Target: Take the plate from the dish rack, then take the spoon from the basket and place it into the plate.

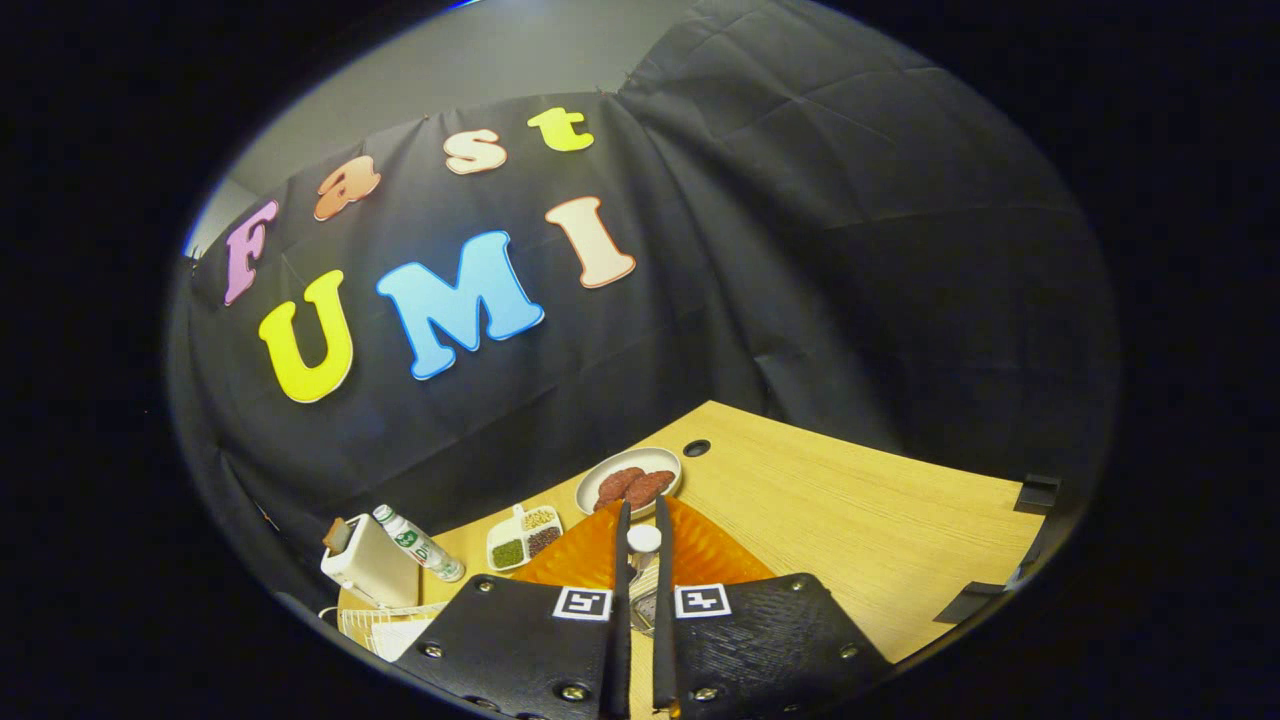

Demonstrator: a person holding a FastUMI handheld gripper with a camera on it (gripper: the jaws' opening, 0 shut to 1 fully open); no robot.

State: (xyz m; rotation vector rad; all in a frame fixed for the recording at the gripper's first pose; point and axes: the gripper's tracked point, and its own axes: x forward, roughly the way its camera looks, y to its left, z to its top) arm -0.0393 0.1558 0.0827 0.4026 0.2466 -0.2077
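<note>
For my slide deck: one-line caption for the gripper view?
Gripper fingers nearly closed around a white-tipped spoon, held above an orange plate on the wooden table.

Black cloth wall [800, 250], grey wall above [450, 70], light wooden table [850, 520]

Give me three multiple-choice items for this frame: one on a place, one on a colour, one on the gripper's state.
1. Where is the round grey plate of brown patties?
A. Just beyond the fingertips
B. On the white wire rack
C. By the black clips

2. What colour is the ribbed plate under the gripper?
A. Blue
B. Orange
C. White

3. What are the fingers doing?
A. Spread wide, empty
C. Pressing a bottle
B. Nearly closed around a white-ended spoon

Key: 1 A, it lies past the fingertips; 2 B, the orange plate shows on both sides; 3 B, the white end sits in the narrow gap.
</note>
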